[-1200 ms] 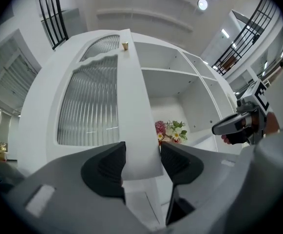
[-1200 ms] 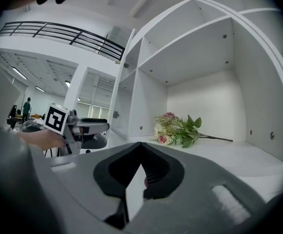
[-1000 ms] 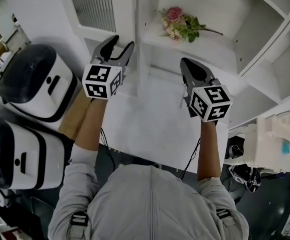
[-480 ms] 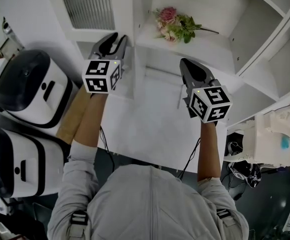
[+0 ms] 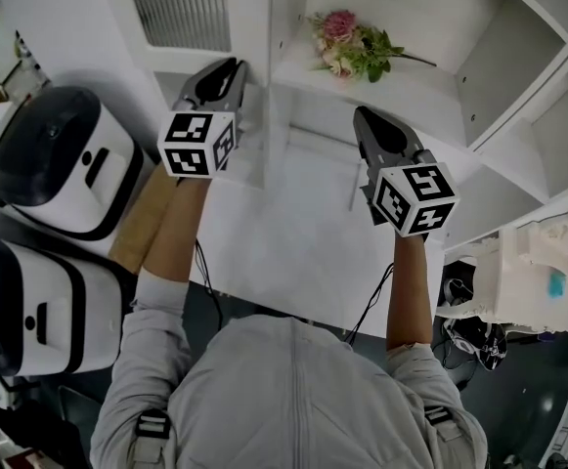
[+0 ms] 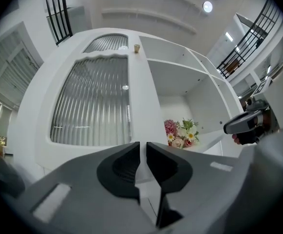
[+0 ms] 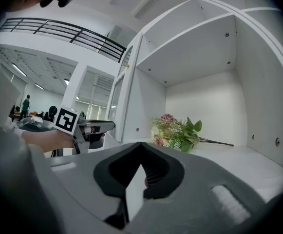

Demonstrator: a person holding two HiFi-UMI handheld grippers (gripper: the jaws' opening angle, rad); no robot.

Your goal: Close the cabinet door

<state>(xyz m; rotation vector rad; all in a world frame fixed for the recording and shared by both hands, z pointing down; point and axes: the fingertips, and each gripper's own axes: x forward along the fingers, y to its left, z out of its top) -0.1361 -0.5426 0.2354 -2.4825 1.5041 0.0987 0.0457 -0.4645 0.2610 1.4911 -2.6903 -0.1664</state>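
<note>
The white cabinet door (image 5: 181, 8) with ribbed glass (image 6: 92, 101) stands at the upper left, beside an open shelf compartment. My left gripper (image 5: 233, 66) (image 6: 142, 144) points at the door's lower right corner, close to its white edge. Its jaws are closing: only a thin slit is left between them, and I see nothing in it. Whether the tips touch the door I cannot tell. My right gripper (image 5: 360, 115) (image 7: 141, 144) is shut and empty, held in front of the lower shelf. It also shows at the right of the left gripper view as my right gripper (image 6: 246, 123).
A bunch of artificial flowers (image 5: 352, 47) (image 7: 173, 130) lies on the open shelf. Two white-and-black appliances (image 5: 64, 159) (image 5: 29, 301) stand at the left. A white plastic unit (image 5: 538, 272) is at the right. The white counter (image 5: 293, 223) spreads below both grippers.
The left gripper's jaws went from wide apart to nearly together, and it edged closer to the door's corner. The right gripper has kept still.
</note>
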